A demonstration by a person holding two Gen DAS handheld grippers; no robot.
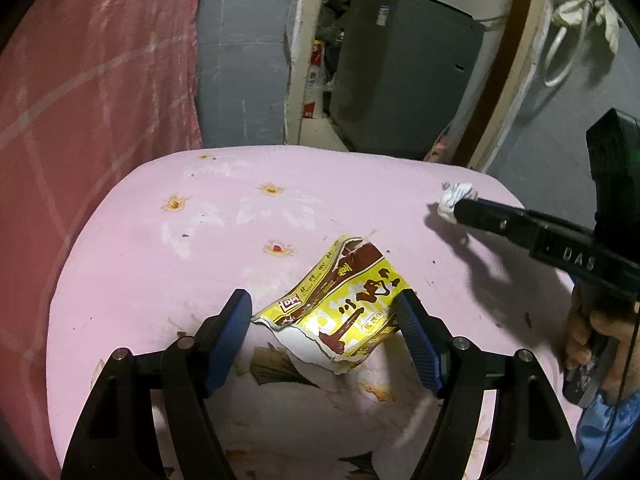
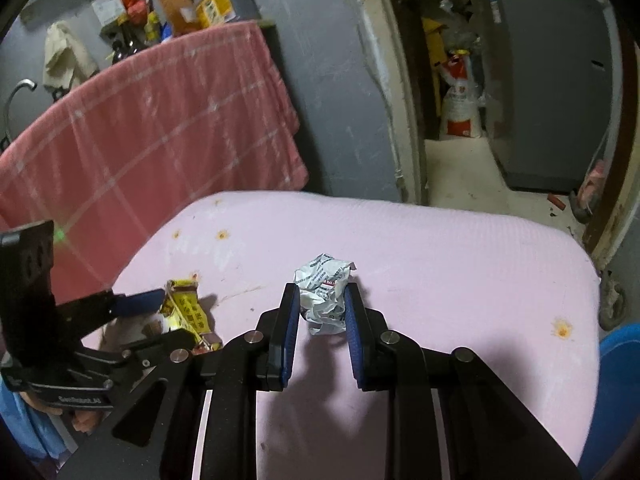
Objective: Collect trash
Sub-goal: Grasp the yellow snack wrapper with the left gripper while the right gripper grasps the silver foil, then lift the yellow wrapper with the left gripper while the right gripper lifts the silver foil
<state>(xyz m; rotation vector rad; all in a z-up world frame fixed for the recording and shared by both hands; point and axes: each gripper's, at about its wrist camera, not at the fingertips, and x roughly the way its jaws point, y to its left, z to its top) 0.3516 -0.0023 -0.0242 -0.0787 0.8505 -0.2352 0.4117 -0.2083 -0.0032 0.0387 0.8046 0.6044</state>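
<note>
A torn yellow and brown food wrapper (image 1: pixel 340 304) lies on the pink cushioned surface (image 1: pixel 160 248). My left gripper (image 1: pixel 326 314) is open, its blue pads on either side of the wrapper. It also shows in the right wrist view (image 2: pixel 160 320) around the wrapper (image 2: pixel 188 308). A crumpled white paper ball (image 2: pixel 324 296) sits between the pads of my right gripper (image 2: pixel 322 300), which is shut on it. In the left wrist view the right gripper (image 1: pixel 460 204) comes in from the right with the paper ball (image 1: pixel 454 196) at its tip.
A red checked cloth (image 2: pixel 152 128) hangs at the left beside the pink surface (image 2: pixel 460 264). Behind is a grey wall and a doorway with a grey appliance (image 2: pixel 552 80) and bags. A blue object (image 2: pixel 616 400) stands at the right edge.
</note>
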